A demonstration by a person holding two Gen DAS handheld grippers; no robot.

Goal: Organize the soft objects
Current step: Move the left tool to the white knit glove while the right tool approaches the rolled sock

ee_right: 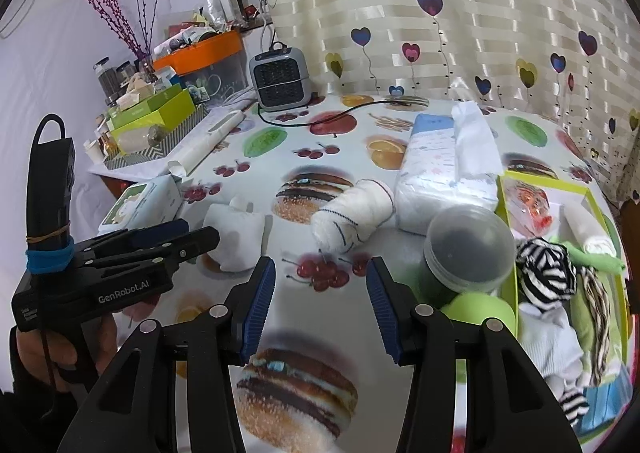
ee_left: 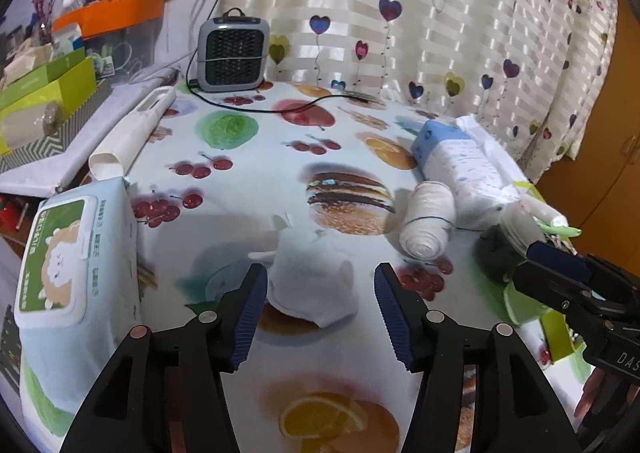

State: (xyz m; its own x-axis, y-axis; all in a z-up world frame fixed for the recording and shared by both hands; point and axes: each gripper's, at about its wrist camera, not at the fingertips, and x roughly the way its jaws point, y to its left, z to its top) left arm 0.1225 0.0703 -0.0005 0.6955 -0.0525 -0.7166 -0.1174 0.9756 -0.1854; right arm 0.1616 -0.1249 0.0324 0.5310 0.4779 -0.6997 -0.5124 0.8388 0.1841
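Observation:
A small white folded cloth (ee_left: 310, 281) lies on the fruit-print tablecloth just ahead of my open, empty left gripper (ee_left: 320, 307); it also shows in the right wrist view (ee_right: 236, 235), with the left gripper (ee_right: 192, 239) beside it. A rolled white sock (ee_left: 428, 219) (ee_right: 352, 219) lies further right. A lime-edged box (ee_right: 592, 197) at the right holds striped socks (ee_right: 544, 273) and other soft things. My right gripper (ee_right: 320, 299) is open and empty above the cloth, left of the box. In the left wrist view it (ee_left: 556, 253) enters from the right.
A wet-wipes pack (ee_left: 76, 277) lies at the left, a tissue pack (ee_left: 460, 161) at the right. A grey lidded jar (ee_right: 468, 249) stands by the box. A small heater (ee_left: 234, 53) with its cable stands at the back. Cluttered boxes (ee_left: 44, 93) sit left.

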